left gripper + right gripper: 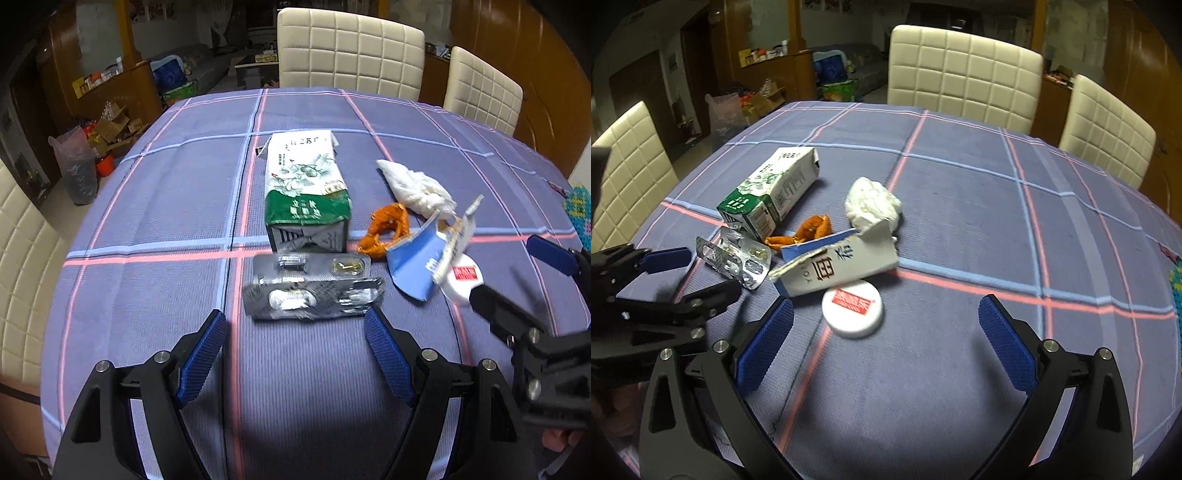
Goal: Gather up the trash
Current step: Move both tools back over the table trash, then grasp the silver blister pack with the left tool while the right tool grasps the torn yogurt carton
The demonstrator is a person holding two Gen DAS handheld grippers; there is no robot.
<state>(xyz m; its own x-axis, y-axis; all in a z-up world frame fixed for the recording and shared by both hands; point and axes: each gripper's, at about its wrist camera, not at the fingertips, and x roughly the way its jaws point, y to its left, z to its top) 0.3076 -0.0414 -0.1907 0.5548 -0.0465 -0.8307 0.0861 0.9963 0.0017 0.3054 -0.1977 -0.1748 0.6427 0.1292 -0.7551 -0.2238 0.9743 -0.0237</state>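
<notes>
Trash lies in a cluster on the checked purple tablecloth (166, 206). My left gripper (295, 332) is open just short of two silver blister packs (314, 291), nothing between its fingers. Behind them lies a green-and-white carton (306, 188) on its side, with orange peel (386, 230), a crumpled white tissue (413, 184) and a torn blue-and-white box (421, 266) to its right. My right gripper (886, 332) stands wide open just short of a white round lid (853, 308) with a red label, empty. The torn box (842, 266) rests right behind the lid.
Cream padded chairs (347, 51) (960, 74) stand at the far side and another chair (628, 177) at the left. A bag and cardboard (77, 166) clutter the floor left of the table. A colourful knitted mat (1176, 291) lies at the right table edge.
</notes>
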